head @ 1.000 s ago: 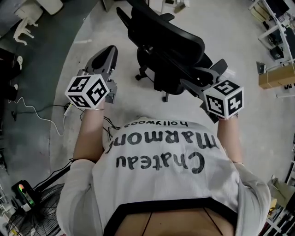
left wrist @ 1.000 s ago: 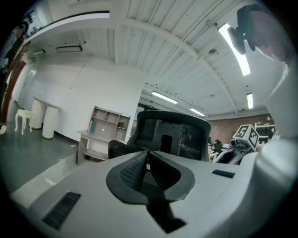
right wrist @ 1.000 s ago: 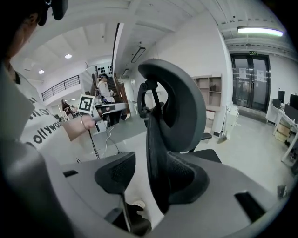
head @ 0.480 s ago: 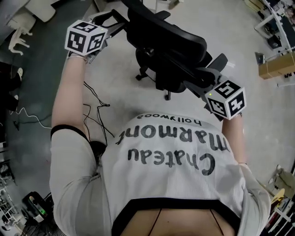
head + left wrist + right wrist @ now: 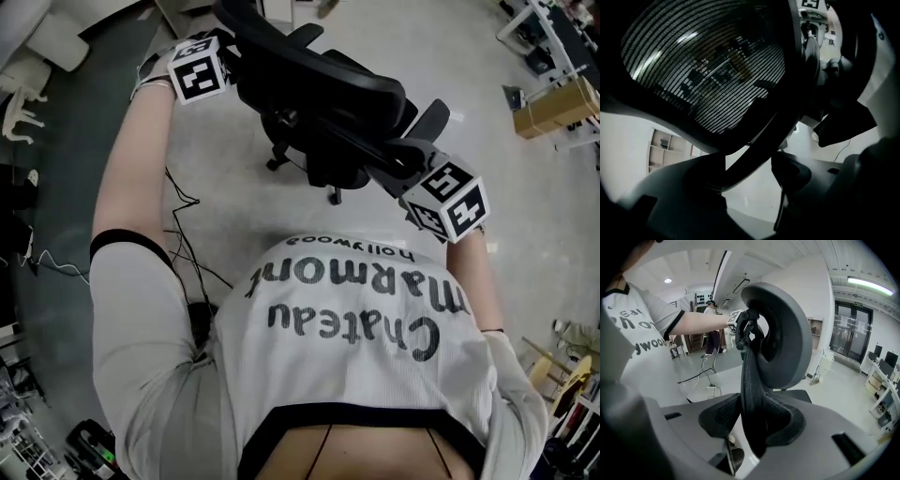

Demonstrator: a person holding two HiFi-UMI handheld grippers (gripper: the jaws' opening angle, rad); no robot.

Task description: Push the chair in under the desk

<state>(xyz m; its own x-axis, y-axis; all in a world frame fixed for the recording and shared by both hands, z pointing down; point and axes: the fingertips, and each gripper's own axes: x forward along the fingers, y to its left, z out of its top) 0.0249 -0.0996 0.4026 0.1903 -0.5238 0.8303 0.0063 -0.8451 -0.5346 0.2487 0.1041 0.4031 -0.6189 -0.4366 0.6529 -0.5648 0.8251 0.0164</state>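
1. The left gripper (image 5: 750, 180) is arriving at the left edge of the chair (image 5: 319, 89) back, having swung up from beside the person's hip a second ago. Its jaws are standing apart around a frame strut, not clamping.
2. The right gripper (image 5: 752, 420) is staying clenched on the backrest's right edge.
3. The chair is standing on open floor (image 5: 469, 122) (no desk in view), so a two-handed push is probably coming next.

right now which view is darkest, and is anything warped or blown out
Left gripper view: darkest, the black mesh-backed office chair backlit to a silhouette, room lights streaking through its mesh. Right gripper view: evenly lit, strong fisheye bending at the edges, ceiling strip light glaring. Head view: bright and sharp, pale floor mildly washed out.
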